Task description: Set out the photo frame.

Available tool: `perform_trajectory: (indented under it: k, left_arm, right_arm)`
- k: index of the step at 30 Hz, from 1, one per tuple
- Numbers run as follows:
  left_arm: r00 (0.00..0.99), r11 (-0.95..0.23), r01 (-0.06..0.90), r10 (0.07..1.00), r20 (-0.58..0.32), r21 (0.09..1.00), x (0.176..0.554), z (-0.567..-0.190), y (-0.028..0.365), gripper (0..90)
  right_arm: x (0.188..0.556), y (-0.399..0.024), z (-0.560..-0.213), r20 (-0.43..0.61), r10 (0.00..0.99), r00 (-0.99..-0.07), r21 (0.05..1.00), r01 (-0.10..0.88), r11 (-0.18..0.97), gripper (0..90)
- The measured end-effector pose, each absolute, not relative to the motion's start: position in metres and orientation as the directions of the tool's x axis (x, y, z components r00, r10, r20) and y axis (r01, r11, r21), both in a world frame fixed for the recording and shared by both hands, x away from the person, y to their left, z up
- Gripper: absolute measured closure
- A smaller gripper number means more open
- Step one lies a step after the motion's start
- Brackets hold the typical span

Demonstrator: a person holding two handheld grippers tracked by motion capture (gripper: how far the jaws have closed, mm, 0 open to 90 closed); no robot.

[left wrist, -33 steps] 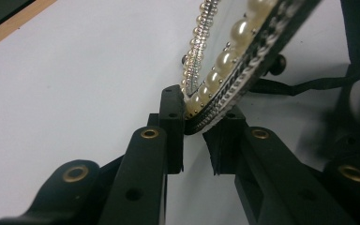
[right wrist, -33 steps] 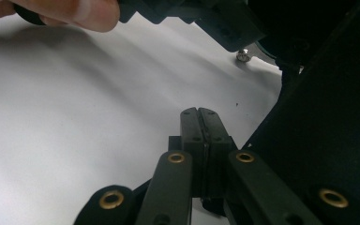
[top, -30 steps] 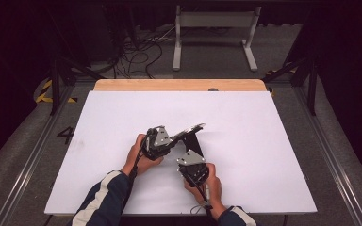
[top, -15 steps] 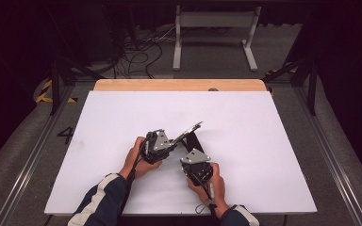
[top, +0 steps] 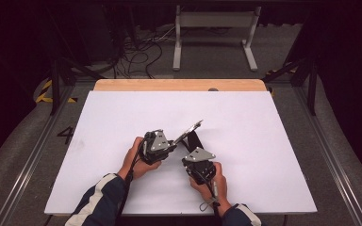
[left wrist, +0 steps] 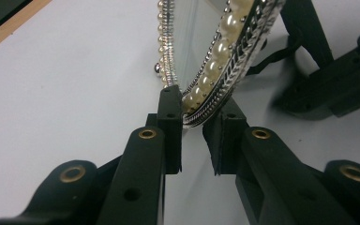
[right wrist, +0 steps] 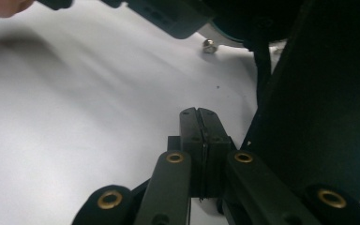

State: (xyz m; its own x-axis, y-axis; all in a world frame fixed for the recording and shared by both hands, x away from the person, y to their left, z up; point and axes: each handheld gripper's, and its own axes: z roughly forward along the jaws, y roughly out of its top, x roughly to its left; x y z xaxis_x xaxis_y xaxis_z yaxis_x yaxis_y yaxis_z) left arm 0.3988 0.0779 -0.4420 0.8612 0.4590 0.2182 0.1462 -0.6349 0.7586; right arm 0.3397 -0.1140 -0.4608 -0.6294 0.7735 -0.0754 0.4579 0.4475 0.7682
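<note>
A pearl-rimmed picture frame [left wrist: 225,51] stands tilted at the middle of the white worktop [top: 122,117], the left gripper [left wrist: 194,124] clamping its lower edge. Just beside its black back stand [right wrist: 318,108], the right gripper [right wrist: 200,115] rests with jaws closed, empty.

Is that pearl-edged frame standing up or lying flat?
Tilted up, not flat: the frame slants off the table, its lower edge pinched by the left gripper.

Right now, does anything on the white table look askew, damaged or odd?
Nothing looks damaged or spilled. The pearl-rimmed silver picture frame stands tilted on the white table, but the left gripper clamps its rim, so the lean looks deliberate. The right gripper is shut beside the frame's black back stand.
</note>
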Motion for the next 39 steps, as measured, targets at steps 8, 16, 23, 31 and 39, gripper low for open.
perform_trajectory:
  k: [8,16,23,31,39]
  left_arm:
    - [0.862,-0.645,0.142,0.453,0.226,0.750,0.392,-0.440,0.077,79.4]
    - [0.862,-0.627,0.144,0.460,0.215,0.766,0.390,-0.442,0.077,78.6]
    - [0.867,-0.589,0.159,0.467,0.173,0.792,0.389,-0.440,0.080,76.6]
    - [0.863,-0.558,0.160,0.480,0.160,0.814,0.384,-0.434,0.082,71.5]
    - [0.858,-0.576,0.176,0.487,0.162,0.798,0.391,-0.442,0.077,66.3]
  right_arm:
    - [0.343,-0.122,-0.460,-0.066,0.784,-0.618,0.767,0.471,0.436,90.0]
    - [0.344,-0.127,-0.459,-0.055,0.780,-0.623,0.774,0.468,0.428,90.0]
    - [0.335,-0.135,-0.448,-0.101,0.721,-0.686,0.793,0.382,0.475,89.1]
    - [0.330,-0.142,-0.441,-0.121,0.695,-0.709,0.793,0.352,0.497,90.0]
    - [0.334,-0.152,-0.441,-0.097,0.695,-0.713,0.807,0.353,0.474,90.0]
